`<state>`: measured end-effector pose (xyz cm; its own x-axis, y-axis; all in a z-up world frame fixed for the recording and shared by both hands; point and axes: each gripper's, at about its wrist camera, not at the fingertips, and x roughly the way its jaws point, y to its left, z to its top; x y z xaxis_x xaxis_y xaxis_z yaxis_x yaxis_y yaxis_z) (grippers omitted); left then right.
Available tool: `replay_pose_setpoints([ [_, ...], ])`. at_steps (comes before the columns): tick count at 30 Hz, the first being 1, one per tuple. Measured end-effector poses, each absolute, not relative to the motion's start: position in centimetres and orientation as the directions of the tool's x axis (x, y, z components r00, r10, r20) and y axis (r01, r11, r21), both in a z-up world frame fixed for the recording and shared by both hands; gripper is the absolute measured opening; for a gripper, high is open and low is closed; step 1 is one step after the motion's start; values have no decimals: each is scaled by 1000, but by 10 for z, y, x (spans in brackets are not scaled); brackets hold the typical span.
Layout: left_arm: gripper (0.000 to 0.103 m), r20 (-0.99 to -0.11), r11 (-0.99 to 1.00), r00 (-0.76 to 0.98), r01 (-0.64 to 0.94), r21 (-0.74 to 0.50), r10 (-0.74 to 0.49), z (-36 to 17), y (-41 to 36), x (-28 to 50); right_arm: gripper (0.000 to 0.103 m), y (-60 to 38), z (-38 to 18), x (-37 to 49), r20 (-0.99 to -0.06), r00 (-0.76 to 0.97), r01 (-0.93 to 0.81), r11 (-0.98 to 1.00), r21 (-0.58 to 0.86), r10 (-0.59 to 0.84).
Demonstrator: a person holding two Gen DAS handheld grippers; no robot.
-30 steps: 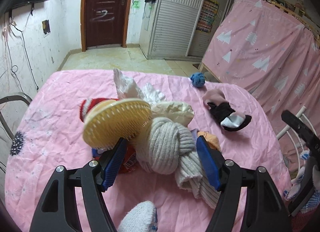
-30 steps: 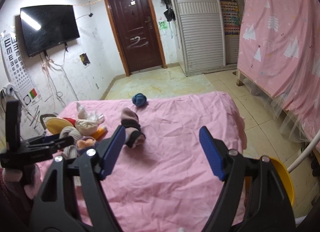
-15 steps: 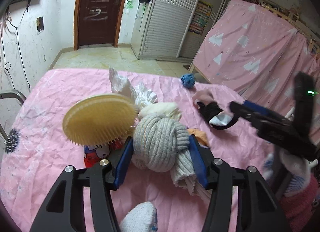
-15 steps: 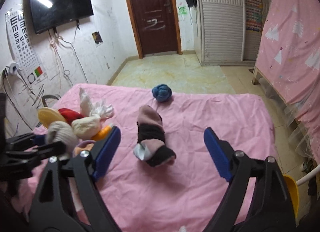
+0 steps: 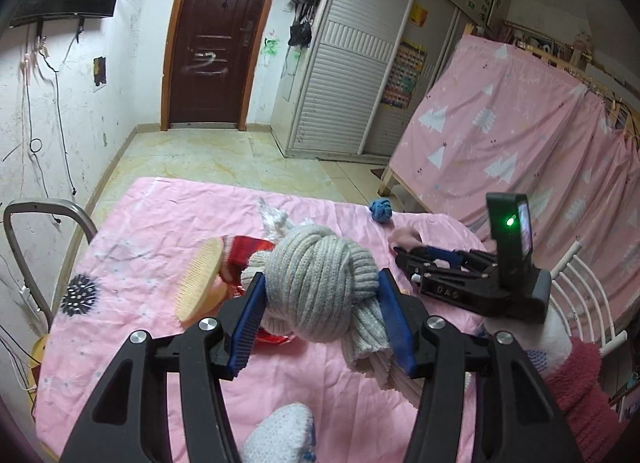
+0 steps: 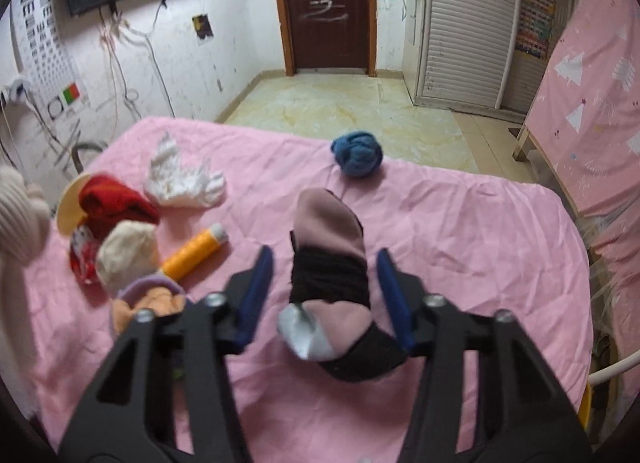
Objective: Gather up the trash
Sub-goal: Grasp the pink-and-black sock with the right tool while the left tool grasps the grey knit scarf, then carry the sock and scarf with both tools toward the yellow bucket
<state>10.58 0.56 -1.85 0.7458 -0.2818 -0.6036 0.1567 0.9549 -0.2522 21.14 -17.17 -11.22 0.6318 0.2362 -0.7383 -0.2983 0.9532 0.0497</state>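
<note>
Your left gripper (image 5: 320,303) is clenched on the grey knitted bundle (image 5: 320,283) above the near bedsheet (image 5: 152,223), but its loose tail can catch the comb (image 5: 198,283) at its left, while your right gripper (image 6: 324,295) stands released around the pink-black sock (image 6: 328,263).

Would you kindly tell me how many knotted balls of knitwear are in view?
2: the grey knit ball is clamped in the left hand-held gripper; the blue knit ball lies at the bed's far edge. Others may hide in the pile.

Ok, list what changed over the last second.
Left claw closed on the grey knitted bundle and lifted it off the pile. Right claw advanced to straddle the pink-and-black sock, not yet gripping. Blue yarn ball and white tissue stayed put.
</note>
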Motion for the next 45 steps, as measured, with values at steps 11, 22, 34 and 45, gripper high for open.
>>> replay_pose_setpoints([
  [11,46,-576,957,770,157,-245,-273,-1,7,91,34,-191,-89,186,-665,701,-275,958,78,255],
  [22,46,-553,960,786,199,-199,-277,16,-21,73,35,-226,-60,144,-579,769,-252,961,117,272],
  [34,47,-551,953,779,269,-138,-300,26,-71,60,35,-289,-53,107,-514,823,-170,969,180,240],
  [45,47,-562,929,752,360,-88,-345,31,-137,56,35,-359,-67,77,-484,855,-65,964,258,187],
])
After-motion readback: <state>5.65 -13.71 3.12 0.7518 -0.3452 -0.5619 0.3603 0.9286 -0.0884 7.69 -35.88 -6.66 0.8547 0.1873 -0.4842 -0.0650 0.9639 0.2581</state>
